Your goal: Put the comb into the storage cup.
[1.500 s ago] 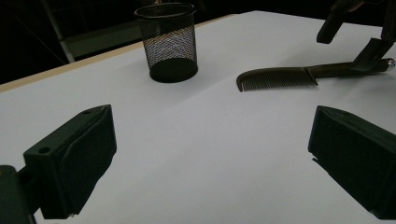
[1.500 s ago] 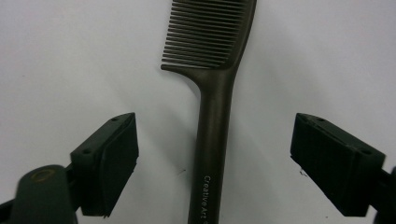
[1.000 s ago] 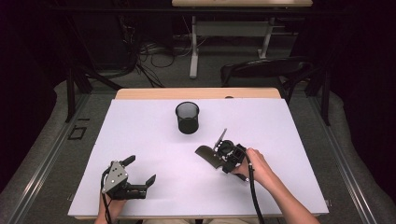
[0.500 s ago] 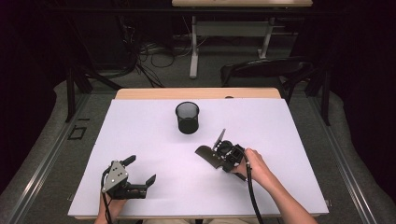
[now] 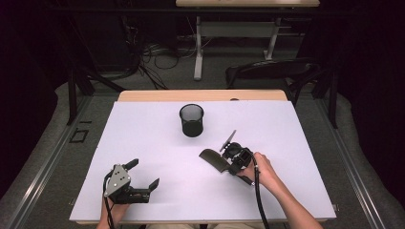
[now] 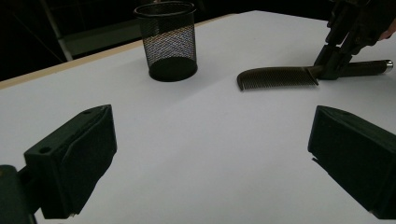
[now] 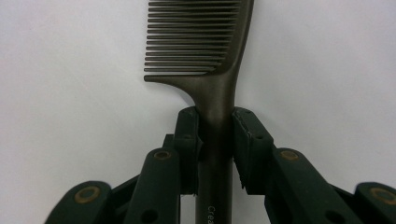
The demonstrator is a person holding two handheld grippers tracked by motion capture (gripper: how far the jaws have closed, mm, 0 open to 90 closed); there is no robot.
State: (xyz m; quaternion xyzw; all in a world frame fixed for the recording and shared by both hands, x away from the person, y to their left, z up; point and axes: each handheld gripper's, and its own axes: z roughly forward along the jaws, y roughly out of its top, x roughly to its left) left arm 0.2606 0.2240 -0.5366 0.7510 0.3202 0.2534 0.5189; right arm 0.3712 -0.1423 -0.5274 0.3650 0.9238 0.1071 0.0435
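Lying flat on white tabletop (image 5: 157, 133) in high view: dark brown plastic comb (image 5: 215, 161), near black mesh cup (image 5: 191, 120). Left tongs (image 6: 210, 154) in left gripper view: spread, empty. Right tongs (image 7: 216, 140) in right gripper view: just closing, clamped on comb handle.

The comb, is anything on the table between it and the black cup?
Nothing visible: bare white table lies between the dark plastic comb, with its handle between the right tool's jaws, and the black mesh cup.
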